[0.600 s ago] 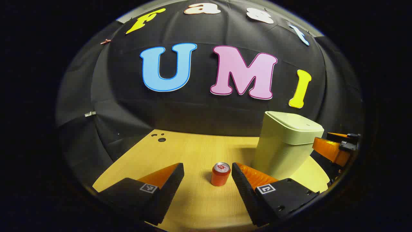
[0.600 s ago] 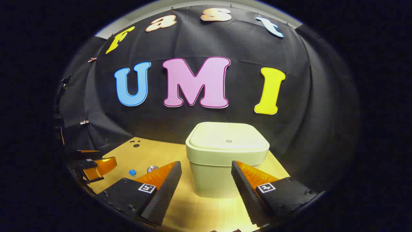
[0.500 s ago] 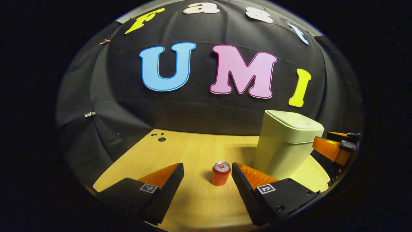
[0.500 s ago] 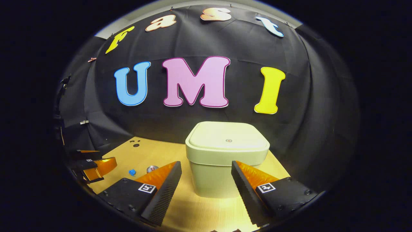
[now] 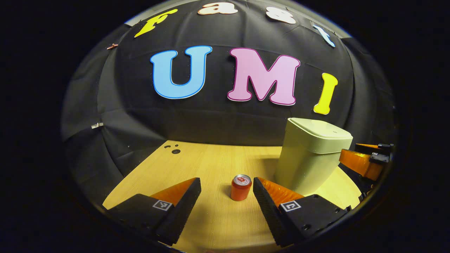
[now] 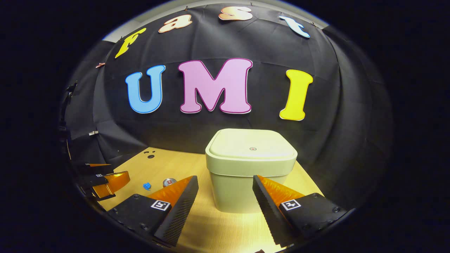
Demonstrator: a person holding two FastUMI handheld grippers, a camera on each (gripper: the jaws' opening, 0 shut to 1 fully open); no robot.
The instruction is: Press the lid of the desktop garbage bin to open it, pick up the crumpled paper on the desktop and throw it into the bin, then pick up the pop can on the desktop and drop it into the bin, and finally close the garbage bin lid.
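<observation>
My fingers (image 5: 226,182) spread wide, pop can (image 5: 241,187) upright on table (image 5: 197,165) between them, untouched; lidded bin (image 5: 311,154) right

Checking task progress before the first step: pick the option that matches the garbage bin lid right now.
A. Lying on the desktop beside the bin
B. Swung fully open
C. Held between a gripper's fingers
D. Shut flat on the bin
D: in the right gripper view the lid sits flat and closed on the garbage bin, and the right gripper, open, is short of it.
</observation>
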